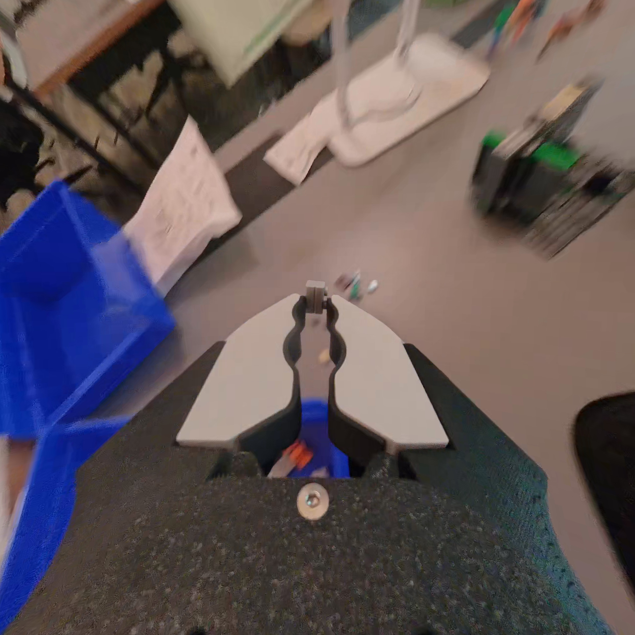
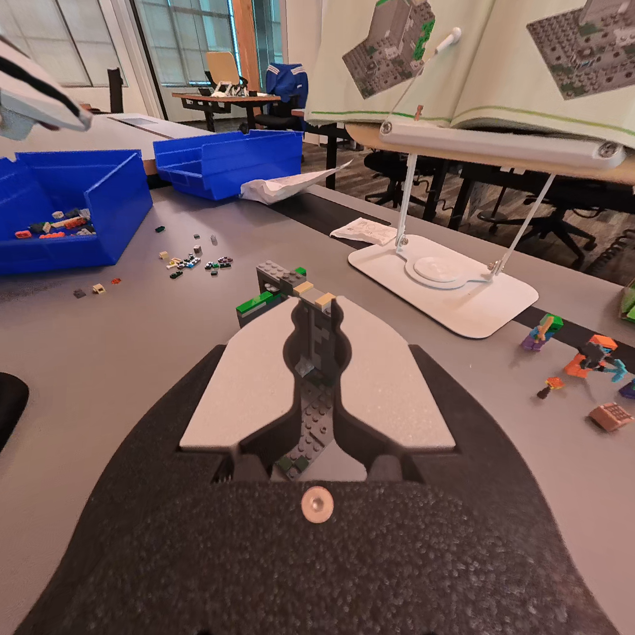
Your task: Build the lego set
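My left gripper [image 1: 315, 304] is shut on a small grey brick [image 1: 315, 296] held at its fingertips, above the grey table; this view is blurred by motion. My right gripper [image 2: 314, 304] is shut on a wall of the partly built grey lego model [image 2: 275, 278], which has green and tan pieces on top and rests on the table. The model shows blurred at the right of the left wrist view [image 1: 536, 185]. The left gripper also shows at the upper left of the right wrist view [image 2: 44, 106], raised well away from the model.
Two blue bins [image 2: 113, 206] [image 2: 226, 161] stand at the left, the nearer holding loose bricks. Loose pieces [image 2: 196, 261] lie between bin and model. A white book stand [image 2: 446, 285] holds the open instruction book [image 2: 481, 68]. Minifigures [image 2: 543, 330] [image 2: 594, 357] stand at the right. My hands' fingertips stand some 35 cm from each other.
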